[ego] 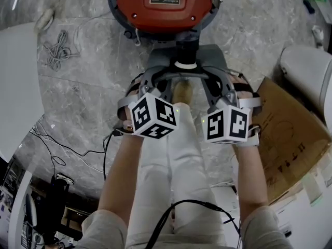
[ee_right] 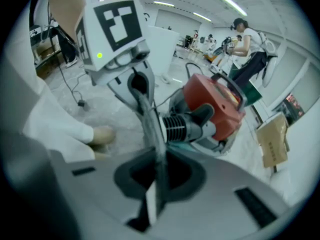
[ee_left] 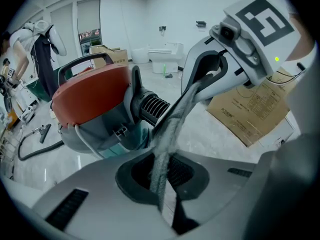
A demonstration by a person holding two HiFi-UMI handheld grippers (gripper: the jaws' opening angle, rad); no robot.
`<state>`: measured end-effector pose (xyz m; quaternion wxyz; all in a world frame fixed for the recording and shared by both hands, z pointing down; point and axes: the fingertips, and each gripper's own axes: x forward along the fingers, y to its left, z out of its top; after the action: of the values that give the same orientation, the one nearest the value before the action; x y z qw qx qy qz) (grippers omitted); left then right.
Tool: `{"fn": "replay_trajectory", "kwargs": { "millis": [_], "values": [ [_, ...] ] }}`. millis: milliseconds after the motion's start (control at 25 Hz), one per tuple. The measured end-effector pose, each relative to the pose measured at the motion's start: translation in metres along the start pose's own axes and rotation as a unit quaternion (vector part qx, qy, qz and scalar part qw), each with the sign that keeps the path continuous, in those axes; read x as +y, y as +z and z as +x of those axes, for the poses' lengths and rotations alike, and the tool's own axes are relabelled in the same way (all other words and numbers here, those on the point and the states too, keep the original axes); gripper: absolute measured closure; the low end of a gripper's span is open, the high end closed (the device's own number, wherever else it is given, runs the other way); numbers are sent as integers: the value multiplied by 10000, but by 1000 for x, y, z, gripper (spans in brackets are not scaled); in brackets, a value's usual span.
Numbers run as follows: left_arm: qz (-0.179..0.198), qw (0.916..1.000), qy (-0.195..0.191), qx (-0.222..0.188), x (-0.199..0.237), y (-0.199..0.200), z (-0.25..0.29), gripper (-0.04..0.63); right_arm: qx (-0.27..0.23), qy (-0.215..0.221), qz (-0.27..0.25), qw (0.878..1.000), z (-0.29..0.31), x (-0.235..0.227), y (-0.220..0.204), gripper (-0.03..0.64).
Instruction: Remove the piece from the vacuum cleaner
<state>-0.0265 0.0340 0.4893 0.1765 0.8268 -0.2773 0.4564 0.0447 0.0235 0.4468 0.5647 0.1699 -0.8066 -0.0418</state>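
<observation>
Jaws of the left gripper (ee_left: 182,104) are clenched flat together, and its own view shows nothing between them. The right gripper (ee_right: 150,124) is pressed shut in the same way, also empty as far as its view shows. Both grippers point steeply down and lean toward each other, so their tips come close together just beside the black ribbed piece (ego: 187,53).

That piece, with a white ring round it, sits plugged into the front of the red vacuum cleaner (ego: 165,7). The vacuum cleaner stands on the marble floor (ego: 88,61), straight ahead of the person's shoe (ego: 182,92). Whether either tip touches the piece cannot be told from any view.

A flattened cardboard box (ego: 290,134) lies on the floor at the person's right. A bundle of cable (ego: 57,48) lies well apart at the left.
</observation>
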Motion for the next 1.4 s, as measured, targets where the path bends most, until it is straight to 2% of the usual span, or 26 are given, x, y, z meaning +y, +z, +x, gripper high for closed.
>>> {"fn": "replay_trajectory", "kwargs": {
  "millis": [160,440,800,1000,1080,1240,1400],
  "values": [
    [-21,9999,-61,83,2,-1,2,561,-20,-4,107,9999,0,0,2,591],
    [-320,9990,-260,180,-5,-1,-11,561,-435,188,1075,9931,9,0,-6,591],
    [5,9996,-173,222,-9,18,-34,561,-650,446,1758,9813,25,2,-18,591],
    [487,9980,-92,391,-14,23,-32,561,-741,631,2164,9714,34,9,-21,591],
    [479,9983,-105,311,-15,20,-30,561,-699,519,2087,9741,30,8,-21,592],
    [38,9998,-121,170,-7,12,-24,561,-407,234,1370,9895,20,7,-16,592],
    [-97,9997,-45,231,-3,6,-15,561,-119,51,728,9973,11,8,-13,592]
  ]
}}
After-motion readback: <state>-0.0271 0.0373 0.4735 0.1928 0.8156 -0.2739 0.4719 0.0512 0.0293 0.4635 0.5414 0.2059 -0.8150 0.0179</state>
